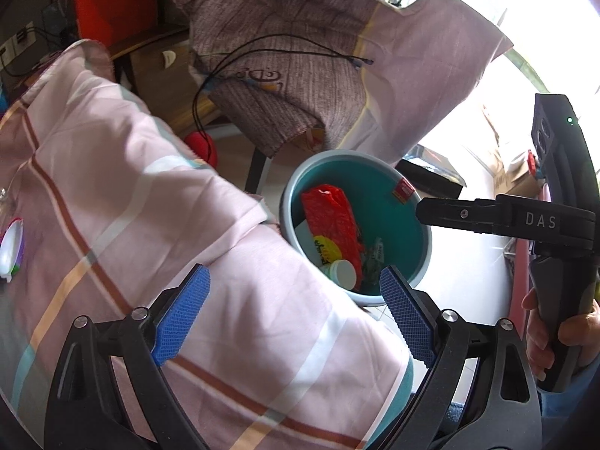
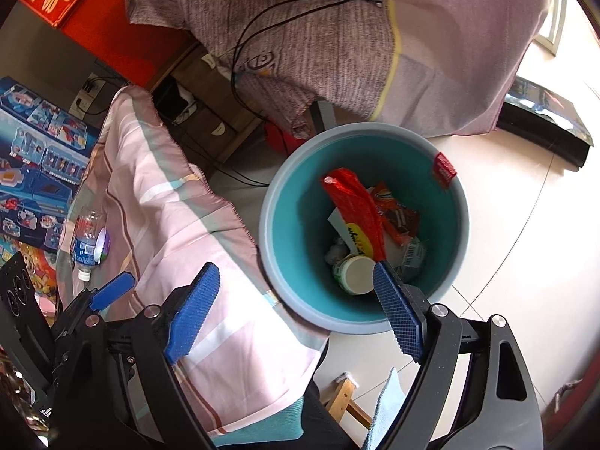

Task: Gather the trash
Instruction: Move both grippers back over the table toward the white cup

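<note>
From the left wrist view, the left hand-held gripper (image 1: pixel 294 313) stands wide with nothing between its two blue pads (image 1: pixel 183 313), poised over a pink checked cloth (image 1: pixel 157 225) draped on the surface. Beyond the cloth's edge sits one teal trash bin (image 1: pixel 408 232) on the floor, holding a red plastic bag (image 1: pixel 332 217), one white-capped bottle (image 1: pixel 343 272) and some crumpled wrappers (image 1: pixel 375 258). A small red packet (image 1: pixel 404 190) rests on the bin's far rim. Only this view shows the right hand-held gripper (image 1: pixel 422 212) from the side, its black finger reaching over the bin's rim, and a hand (image 1: pixel 543 332) wrapped round its handle. A white lid-like thing (image 1: pixel 9 249) lies at the cloth's left edge.

From the right wrist view, the right hand-held gripper (image 2: pixel 296 307) also gapes wide and empty, hovering above the near rim of the bin (image 2: pixel 296 187). Here the bin's floor shows more: the red bag (image 2: pixel 352 195), an orange-and-brown wrapper (image 2: pixel 397 217), the white-capped bottle (image 2: pixel 356 272), a paper ball (image 2: pixel 335 251) and a barcoded scrap (image 2: pixel 412 253). The red packet (image 2: pixel 444 168) sits on the rim. Only this view shows one clear water bottle (image 2: pixel 88 238) lying on the cloth (image 2: pixel 180 225), and the left hand-held gripper's blue pad (image 2: pixel 112 290) at lower left
</note>
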### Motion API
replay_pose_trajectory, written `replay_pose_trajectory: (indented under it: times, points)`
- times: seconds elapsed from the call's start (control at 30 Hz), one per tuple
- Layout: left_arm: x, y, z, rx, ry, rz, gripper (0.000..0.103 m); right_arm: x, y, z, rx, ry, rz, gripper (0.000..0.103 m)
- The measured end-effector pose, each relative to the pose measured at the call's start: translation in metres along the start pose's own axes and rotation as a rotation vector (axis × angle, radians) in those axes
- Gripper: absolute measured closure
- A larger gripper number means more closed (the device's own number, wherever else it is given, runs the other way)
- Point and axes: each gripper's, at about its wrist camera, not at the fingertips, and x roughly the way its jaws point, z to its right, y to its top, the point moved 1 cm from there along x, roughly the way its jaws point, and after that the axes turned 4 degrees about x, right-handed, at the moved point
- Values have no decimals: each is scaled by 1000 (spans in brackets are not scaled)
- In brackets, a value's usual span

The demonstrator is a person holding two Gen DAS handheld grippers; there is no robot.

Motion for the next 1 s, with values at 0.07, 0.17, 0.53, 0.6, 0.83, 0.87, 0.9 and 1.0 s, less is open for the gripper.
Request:
replay_pose_trajectory:
  times: [0.07,0.17,0.53,0.6,0.83,0.87,0.9,1.0]
  points:
    - [-6,-5,-6,-13,6,10,7,1,-3,-9,-13,0,-2,23]
    - [-17,-13,-18,-34,16,31,6,2,-7,-25,-37,0,-9,23]
    - [-56,-50,-85,-163,60,86,6,19,-30,-112,-178,4,-61,23]
    - [-65,-58,-100,-191,74,98,6,25,-36,-131,-207,7,-75,23]
    - [-100,-102,-165,-321,126,125,6,50,-61,-194,-295,7,-139,17]
    - [-105,-109,-174,-343,137,130,6,54,-64,-202,-308,5,-148,17]
    - [-109,-115,-183,-362,146,133,6,59,-68,-212,-324,3,-161,17]
    - [-125,-139,-216,-441,178,147,6,71,-79,-238,-367,3,-188,17]
